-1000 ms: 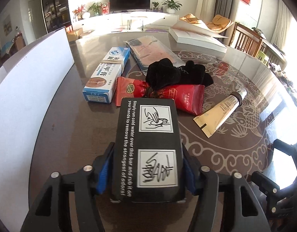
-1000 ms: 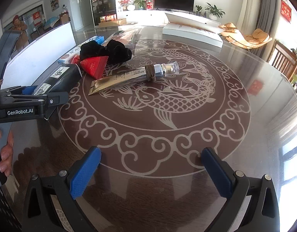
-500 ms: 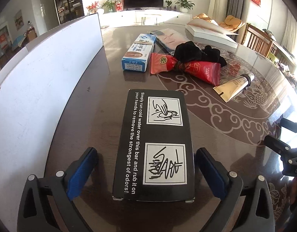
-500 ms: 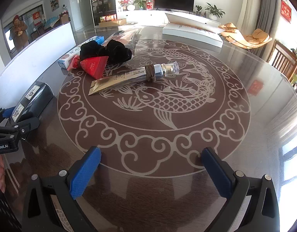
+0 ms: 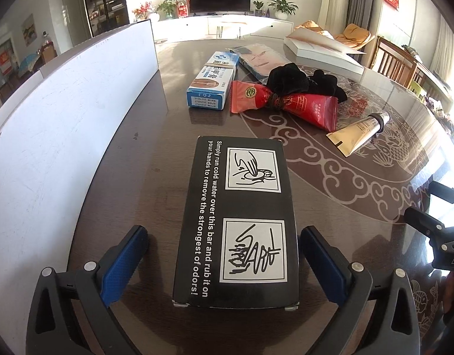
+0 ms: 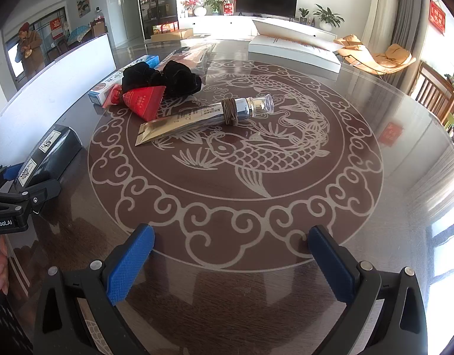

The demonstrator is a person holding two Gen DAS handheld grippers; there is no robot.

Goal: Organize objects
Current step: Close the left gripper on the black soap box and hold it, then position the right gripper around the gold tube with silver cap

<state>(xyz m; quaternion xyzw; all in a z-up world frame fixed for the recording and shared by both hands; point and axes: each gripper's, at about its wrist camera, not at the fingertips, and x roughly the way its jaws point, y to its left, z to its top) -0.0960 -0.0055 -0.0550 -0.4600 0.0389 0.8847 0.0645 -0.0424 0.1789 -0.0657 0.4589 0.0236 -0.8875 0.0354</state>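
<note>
Left tongs now spread off the black box, no longer pinching; right tongs spread, unmoved.

Dark table, black box, gold tube

Landmark: soap-bar box, lying flat on the tabletop.

- Left gripper: one finger on each side of the box's near end, gaps both sides, no contact.
- Upright board: left of the box, running away along the tabletop edge.
- Ointment carton: beyond the box, slightly left.
- Foil packet: beyond the box, right of the carton; cloth bundle lies on its far part.
- Flat plastic package: behind the cloth bundle.
- Cream tube: beyond and right of the box, cap end pointing away.
- Open flat carton: far right, at the back.
- Right gripper: right of the box, over bare tabletop, fingers apart.
</note>
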